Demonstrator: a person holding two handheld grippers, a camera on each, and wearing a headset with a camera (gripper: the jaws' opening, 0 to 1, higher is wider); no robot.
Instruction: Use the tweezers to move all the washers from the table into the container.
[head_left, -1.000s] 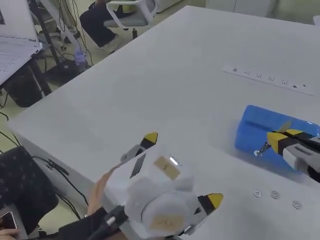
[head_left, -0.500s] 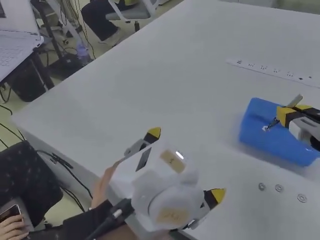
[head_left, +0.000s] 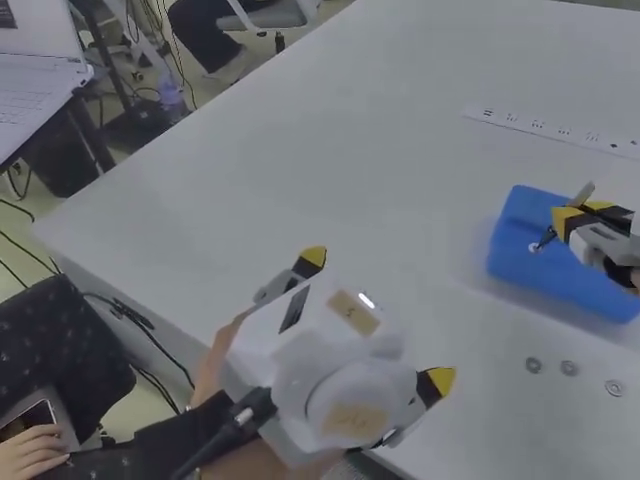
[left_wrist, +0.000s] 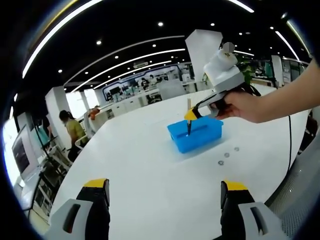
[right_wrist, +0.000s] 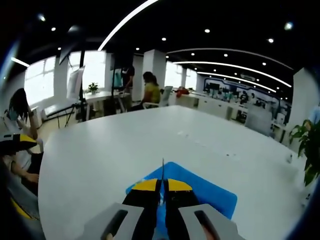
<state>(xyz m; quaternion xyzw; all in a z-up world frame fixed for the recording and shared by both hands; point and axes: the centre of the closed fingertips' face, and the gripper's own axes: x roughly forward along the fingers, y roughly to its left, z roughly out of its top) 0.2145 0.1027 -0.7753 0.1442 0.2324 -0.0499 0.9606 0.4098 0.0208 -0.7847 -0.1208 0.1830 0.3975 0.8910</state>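
My right gripper (head_left: 578, 222) is shut on thin metal tweezers (head_left: 545, 240), whose tips point down over the inside of the blue container (head_left: 530, 262). In the right gripper view the tweezers (right_wrist: 162, 174) stick out between the shut jaws above the container (right_wrist: 205, 195). Three small washers (head_left: 569, 368) lie in a row on the white table, on my side of the container. My left gripper (head_left: 375, 320) hovers open and holds nothing, near the table's front edge. From the left gripper (left_wrist: 164, 192) I see the tweezers (left_wrist: 189, 124), container (left_wrist: 196, 135) and washers (left_wrist: 226, 155). Whether the tips hold a washer is too small to tell.
A white power strip (head_left: 560, 132) lies on the table (head_left: 330, 150) beyond the container. A laptop (head_left: 35, 75) sits on a side desk at left, with cables and a chair (head_left: 262, 12) on the floor past the table's edge.
The right gripper has carried the tweezers from the container's near edge farther over its inside. The left gripper has held its place. The head camera has shifted a little.
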